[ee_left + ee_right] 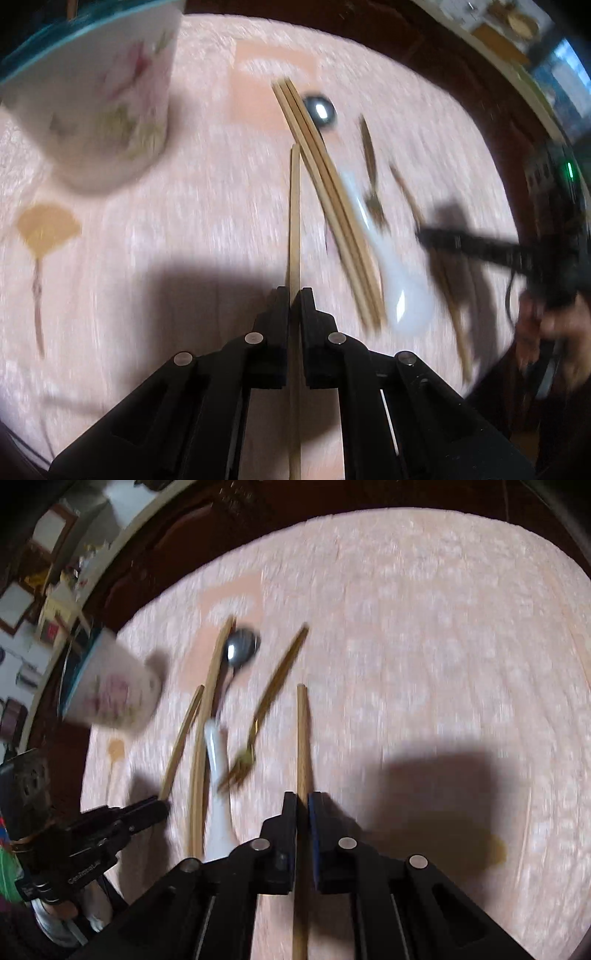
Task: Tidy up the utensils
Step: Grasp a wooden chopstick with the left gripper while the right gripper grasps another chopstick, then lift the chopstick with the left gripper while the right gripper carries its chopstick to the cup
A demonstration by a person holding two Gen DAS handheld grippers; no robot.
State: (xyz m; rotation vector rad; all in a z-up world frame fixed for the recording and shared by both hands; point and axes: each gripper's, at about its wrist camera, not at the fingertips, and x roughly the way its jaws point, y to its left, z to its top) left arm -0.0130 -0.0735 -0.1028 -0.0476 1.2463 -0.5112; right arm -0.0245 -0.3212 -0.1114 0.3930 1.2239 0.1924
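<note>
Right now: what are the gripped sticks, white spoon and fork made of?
Chopstick in left gripper, chopstick: likely bamboo or wood, matte tan. Same for right gripper, chopstick. White spoon: probably glazed ceramic, glossy. Fork: gold-toned metal, seemingly.

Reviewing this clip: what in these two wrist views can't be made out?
- Floral cup: left wrist view, motion blur smears the pattern; the frame edge crops the rim.
- Left chopstick: rear end cut off by the bottom edge.
- White spoon: right wrist view, bowl hidden behind the right gripper.
- Fork: tines blurred.
</note>
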